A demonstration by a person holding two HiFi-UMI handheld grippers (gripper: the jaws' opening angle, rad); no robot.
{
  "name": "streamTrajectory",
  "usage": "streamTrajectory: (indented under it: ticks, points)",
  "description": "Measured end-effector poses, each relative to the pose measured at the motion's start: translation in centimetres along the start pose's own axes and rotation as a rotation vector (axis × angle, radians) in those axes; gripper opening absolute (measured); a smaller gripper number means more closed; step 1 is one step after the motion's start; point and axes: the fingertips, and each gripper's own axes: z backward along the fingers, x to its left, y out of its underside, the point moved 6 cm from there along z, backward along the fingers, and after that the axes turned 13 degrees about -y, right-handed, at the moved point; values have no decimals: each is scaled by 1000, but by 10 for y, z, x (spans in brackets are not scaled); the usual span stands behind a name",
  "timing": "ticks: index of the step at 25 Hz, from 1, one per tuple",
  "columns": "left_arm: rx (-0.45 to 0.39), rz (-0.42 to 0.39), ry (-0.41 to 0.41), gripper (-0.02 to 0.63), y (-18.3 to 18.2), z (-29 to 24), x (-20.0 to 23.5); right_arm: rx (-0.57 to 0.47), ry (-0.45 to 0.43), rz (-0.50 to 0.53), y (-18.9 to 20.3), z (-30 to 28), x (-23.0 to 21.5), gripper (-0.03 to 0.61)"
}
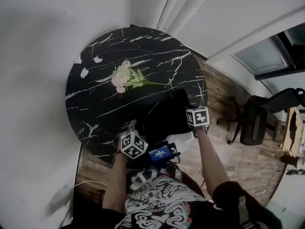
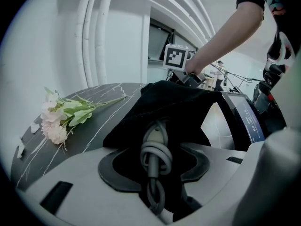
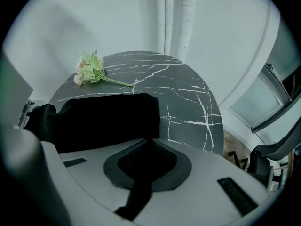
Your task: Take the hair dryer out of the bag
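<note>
The person's patterned shirt (image 1: pixel 152 206) fills the near edge of the head view, and both forearms reach from it to the near side of a round black marble table (image 1: pixel 119 46). A black bag (image 1: pixel 164 113) lies on the near right part of that table, with its mouth turned toward the left gripper (image 2: pixel 155 160). That gripper's 2 jaws are partly closed and clamped on a grey coiled cord (image 2: pixel 155 149) at the bag's mouth. The cord runs along the line of the jaws and black fabric surrounds it. The cord is the only part of the dryer that shows, and the rest sits inside the bag. The right gripper (image 3: pixel 146 166) is at the bag's right near corner, with its jaws pressed together on a fold of the black fabric. The bag stretches away to its left. A small bunch of pink flowers (image 1: pixel 125 76) lies farther out on the table, left of the bag and well apart from it.
</note>
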Motion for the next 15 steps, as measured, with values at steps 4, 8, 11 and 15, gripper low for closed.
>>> streamTrajectory:
  ticks: [4,8,11,15]
  points:
    - [3,1,0,192,4,3,0,-7,13,1,0,0,1,23]
    - [6,4,-2,192,8,7,1,-8,16,2,0,0,0,23]
    - [10,4,-2,192,12,10,1,-7,19,1,0,0,1,23]
    - [12,9,-7,192,16,14,2,-14,24,3,0,0,2,23]
